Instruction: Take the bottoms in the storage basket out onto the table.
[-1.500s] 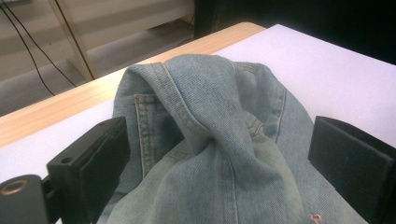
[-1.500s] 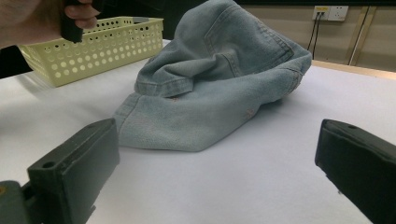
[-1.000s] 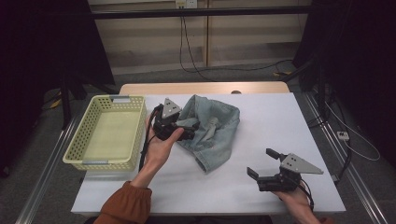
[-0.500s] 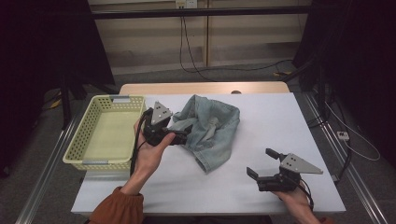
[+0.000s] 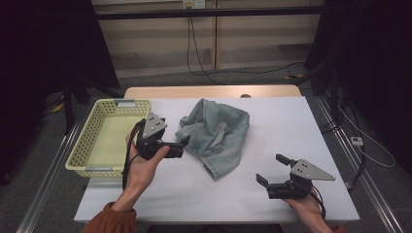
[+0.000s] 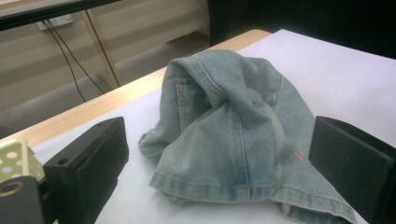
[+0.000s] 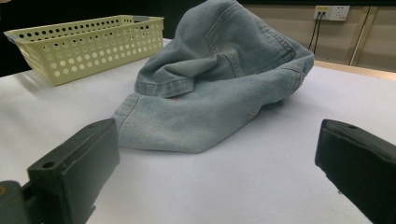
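High view: the left gripper has its fingers spread wide and holding nothing, just short of the left edge of the jeans. The jeans, soft faded-blue denim with stitched seams, lie crumpled in a mound on the white desk, their long axis running from far-left toward near-right. The right gripper rests well apart, fingers wide and empty. Left of the fingers sits a perforated yellow plastic basket.

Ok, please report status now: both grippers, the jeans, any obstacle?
Left gripper open beside the jeans, not gripping. Right gripper open, apart from them. Jeans crumpled on table. Basket left; nothing between.
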`<state>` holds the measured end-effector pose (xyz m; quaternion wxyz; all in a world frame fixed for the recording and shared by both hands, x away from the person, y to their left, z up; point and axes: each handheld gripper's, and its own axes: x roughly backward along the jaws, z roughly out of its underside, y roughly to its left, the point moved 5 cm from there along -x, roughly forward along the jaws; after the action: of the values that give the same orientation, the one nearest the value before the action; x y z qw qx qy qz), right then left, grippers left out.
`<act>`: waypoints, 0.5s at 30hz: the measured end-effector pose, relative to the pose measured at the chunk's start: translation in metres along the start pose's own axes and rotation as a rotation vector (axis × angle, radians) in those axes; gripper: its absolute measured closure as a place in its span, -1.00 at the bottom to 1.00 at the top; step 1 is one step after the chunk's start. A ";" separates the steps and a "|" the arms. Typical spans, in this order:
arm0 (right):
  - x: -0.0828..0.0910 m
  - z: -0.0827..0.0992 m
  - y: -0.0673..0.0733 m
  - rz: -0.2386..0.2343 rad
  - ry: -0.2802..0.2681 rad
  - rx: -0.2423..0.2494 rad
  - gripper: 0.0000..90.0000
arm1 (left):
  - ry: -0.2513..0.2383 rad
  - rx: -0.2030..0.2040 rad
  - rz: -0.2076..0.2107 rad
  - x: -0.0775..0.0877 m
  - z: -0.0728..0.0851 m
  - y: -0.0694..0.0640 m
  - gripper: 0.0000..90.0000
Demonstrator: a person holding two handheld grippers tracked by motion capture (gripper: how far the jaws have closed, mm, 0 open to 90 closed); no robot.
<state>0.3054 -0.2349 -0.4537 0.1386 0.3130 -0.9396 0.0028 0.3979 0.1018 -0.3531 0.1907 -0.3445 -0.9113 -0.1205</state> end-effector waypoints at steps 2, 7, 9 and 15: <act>0.000 0.000 0.000 0.000 0.000 0.001 -1.00 | -0.010 0.003 -0.001 0.004 0.001 0.000 -0.90; 0.000 0.000 0.000 0.001 0.000 0.000 -1.00 | -0.014 -0.013 -0.013 0.015 0.005 0.000 -0.90; 0.000 0.000 0.000 0.000 0.000 0.002 -1.00 | -0.006 -0.025 -0.025 0.017 0.007 0.000 -0.89; 0.000 0.000 0.000 0.001 0.000 0.000 -1.00 | -0.003 -0.032 -0.042 0.025 0.014 0.002 -0.89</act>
<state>0.3058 -0.2346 -0.4537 0.1384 0.3126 -0.9397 0.0030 0.3780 0.1228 -0.3549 0.1813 -0.3285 -0.9165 -0.1386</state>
